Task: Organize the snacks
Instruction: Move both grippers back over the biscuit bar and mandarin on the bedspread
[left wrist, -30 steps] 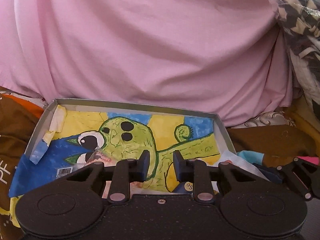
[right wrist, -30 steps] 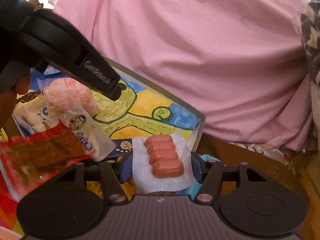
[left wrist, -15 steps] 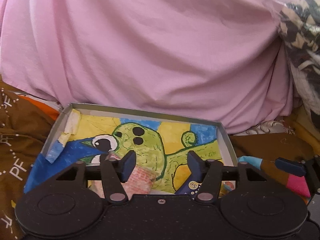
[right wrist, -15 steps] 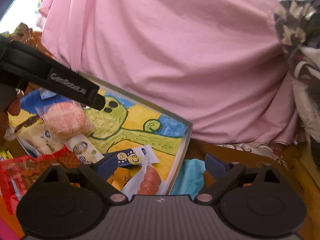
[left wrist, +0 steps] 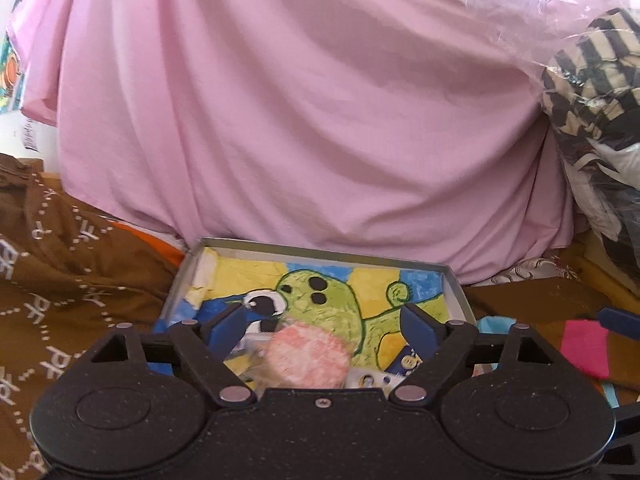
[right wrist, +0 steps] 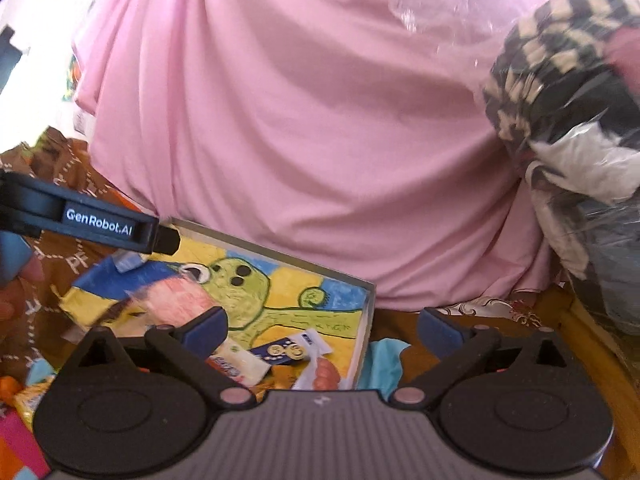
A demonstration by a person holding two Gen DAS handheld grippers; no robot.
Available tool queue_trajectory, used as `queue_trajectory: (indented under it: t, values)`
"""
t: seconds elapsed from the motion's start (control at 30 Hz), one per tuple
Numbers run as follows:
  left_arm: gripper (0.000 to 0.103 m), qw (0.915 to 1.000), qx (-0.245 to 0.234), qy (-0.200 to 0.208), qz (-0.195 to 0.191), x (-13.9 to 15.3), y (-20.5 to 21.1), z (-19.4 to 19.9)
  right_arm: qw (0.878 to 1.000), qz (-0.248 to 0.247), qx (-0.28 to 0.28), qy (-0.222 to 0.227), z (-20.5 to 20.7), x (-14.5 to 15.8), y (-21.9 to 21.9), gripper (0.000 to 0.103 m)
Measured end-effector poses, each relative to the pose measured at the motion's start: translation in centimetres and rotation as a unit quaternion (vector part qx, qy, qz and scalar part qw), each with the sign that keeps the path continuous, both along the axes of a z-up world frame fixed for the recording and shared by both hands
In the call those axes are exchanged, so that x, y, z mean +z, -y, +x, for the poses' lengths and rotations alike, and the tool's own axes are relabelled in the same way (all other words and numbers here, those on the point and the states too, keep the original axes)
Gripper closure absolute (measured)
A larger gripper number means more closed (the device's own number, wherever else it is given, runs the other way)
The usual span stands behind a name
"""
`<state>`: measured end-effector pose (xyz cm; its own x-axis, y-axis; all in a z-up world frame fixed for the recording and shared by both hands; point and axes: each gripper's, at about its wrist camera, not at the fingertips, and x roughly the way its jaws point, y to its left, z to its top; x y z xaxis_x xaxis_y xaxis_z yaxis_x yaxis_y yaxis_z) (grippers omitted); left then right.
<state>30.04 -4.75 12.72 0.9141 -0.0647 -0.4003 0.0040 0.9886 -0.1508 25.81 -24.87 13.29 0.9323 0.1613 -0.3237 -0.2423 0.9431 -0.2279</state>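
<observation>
A shallow grey tray (left wrist: 320,245) lined with a green cartoon drawing lies on brown cloth. In it rest a pink round snack packet (left wrist: 308,354), a dark blue packet (left wrist: 406,362), a white packet (right wrist: 240,364) and a clear pack of sausages (right wrist: 324,374). My left gripper (left wrist: 322,322) hovers open over the tray's near side, with the pink packet (right wrist: 172,304) lying loose below its gap. My right gripper (right wrist: 322,326) is open and holds nothing, just in front of the tray's (right wrist: 280,254) right corner. One left gripper finger (right wrist: 100,226) crosses the right wrist view.
A big pink sheet (left wrist: 320,120) rises right behind the tray. Brown lettered cloth (left wrist: 60,280) lies to the left. A checked bundle in clear plastic (right wrist: 560,80) is at the right. Turquoise and pink items (left wrist: 584,344) sit right of the tray, and orange packets (right wrist: 24,396) lie near left.
My left gripper opened, left the pink packet in the tray and drew back. My right gripper opened, let go of the sausage pack in the tray's near right corner and pulled away.
</observation>
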Motion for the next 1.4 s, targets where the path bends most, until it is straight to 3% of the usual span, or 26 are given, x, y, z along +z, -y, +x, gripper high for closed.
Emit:
queue_trajectory:
  t: [0.3,0.73,1.1,1.4]
  values:
    - [0.016,0.9998,0.000,-0.015,0.010,-0.4,-3.2,-4.8,0.998,-0.022,0.057,0.004,-4.8,0.2,-2.2,0.000]
    - [0.016,0.9976,0.012,-0.051,0.044,-3.2,-8.5,-11.3,0.995,-0.013,0.094,-0.040,-8.7,-0.7,-4.3,0.000]
    - [0.015,0.9887,0.003,-0.114,0.097,-6.9,-11.0,-14.5,0.985,-0.034,0.148,-0.086,-11.1,-3.0,-7.2,0.000]
    - [0.016,0.9801,-0.006,-0.168,0.106,-10.6,-11.6,-16.2,0.975,-0.046,0.170,-0.135,-11.6,-5.6,-9.0,0.000]
